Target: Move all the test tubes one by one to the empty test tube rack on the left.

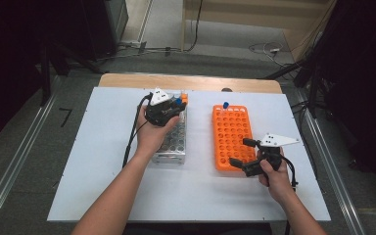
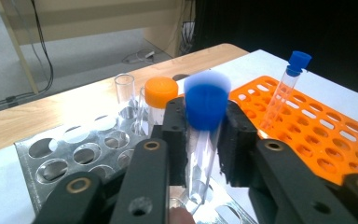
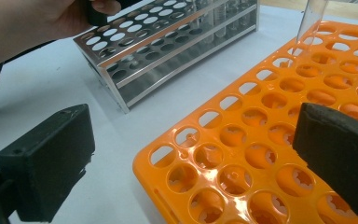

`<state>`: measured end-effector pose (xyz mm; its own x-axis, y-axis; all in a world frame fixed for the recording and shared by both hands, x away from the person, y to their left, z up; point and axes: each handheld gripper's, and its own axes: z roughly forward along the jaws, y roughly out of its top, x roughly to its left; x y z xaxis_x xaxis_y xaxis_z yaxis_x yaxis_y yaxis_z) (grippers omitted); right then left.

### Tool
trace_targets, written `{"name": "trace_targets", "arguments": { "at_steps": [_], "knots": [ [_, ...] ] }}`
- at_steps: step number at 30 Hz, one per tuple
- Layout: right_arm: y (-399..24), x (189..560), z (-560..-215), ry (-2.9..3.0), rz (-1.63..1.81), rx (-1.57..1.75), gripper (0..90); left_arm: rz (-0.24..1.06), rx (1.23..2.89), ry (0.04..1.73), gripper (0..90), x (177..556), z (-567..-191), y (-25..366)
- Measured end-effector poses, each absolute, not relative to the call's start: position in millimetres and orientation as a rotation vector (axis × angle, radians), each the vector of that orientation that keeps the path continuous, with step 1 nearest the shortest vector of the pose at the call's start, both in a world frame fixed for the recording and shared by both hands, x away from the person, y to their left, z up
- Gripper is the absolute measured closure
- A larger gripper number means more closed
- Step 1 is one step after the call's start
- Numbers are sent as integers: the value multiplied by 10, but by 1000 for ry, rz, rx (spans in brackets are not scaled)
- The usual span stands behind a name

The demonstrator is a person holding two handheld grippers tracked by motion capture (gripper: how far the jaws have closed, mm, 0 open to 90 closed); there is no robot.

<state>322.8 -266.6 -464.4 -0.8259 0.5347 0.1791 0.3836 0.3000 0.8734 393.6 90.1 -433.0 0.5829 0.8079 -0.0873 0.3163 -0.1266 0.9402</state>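
The blue-capped tube (image 2: 204,135) stands upright between the jaws of the left tool (image 2: 204,142), which are clamped on its clear body just under the cap, over the far end of the metal rack (image 2: 70,158). In the high view the left tool (image 1: 169,110) sits above that same far end of the metal rack (image 1: 172,147), with the person's left hand (image 1: 152,134) wrapped around it. Just beyond the held tube, in the metal rack's far holes, stand an orange-capped tube (image 2: 161,100) and an uncapped clear tube (image 2: 125,93).

To the right of the metal rack, apart from it on the white worktop (image 1: 103,161), lies the orange rack (image 1: 231,134). A second blue-capped tube (image 2: 286,86) leans in a hole at the orange rack's far end. The right tool (image 1: 240,152) hovers at the near right corner of the orange rack, held by the right hand (image 1: 276,178); its jaws stand wide apart with nothing between them, one over the worktop beside the orange rack (image 3: 279,121) and one over its holes.
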Motion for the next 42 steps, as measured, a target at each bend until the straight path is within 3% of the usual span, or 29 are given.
{"name": "trace_targets", "arguments": {
  "at_steps": [7,11,12,13,15,21,30,35,42],
  "knots": [
    [-2665,3232,-4647,2409,1557,862,0,529,1726,928,617,3930,-4331,888],
    [-2670,3241,-4645,2405,1558,863,0,491,1723,950,431,3919,-4323,900],
    [-2670,3241,-4645,2405,1558,863,0,482,1713,957,431,3905,-4319,902],
    [-2679,3260,-4642,2394,1562,877,0,465,1707,961,324,3891,-4313,909],
    [-2688,3283,-4639,2386,1565,891,0,431,1691,965,242,3863,-4305,928],
    [-2699,3414,-4613,2349,1559,939,0,379,1658,934,107,3690,-4298,962],
    [-2662,3666,-4593,2300,1538,998,59,339,1646,873,12,3371,-4335,1012],
    [-2564,3873,-4558,2271,1476,1045,235,323,1659,832,0,3209,-4375,1042],
    [-2425,4092,-4500,2276,1414,1045,394,315,1664,820,0,3103,-4410,1093]
  ]
}}
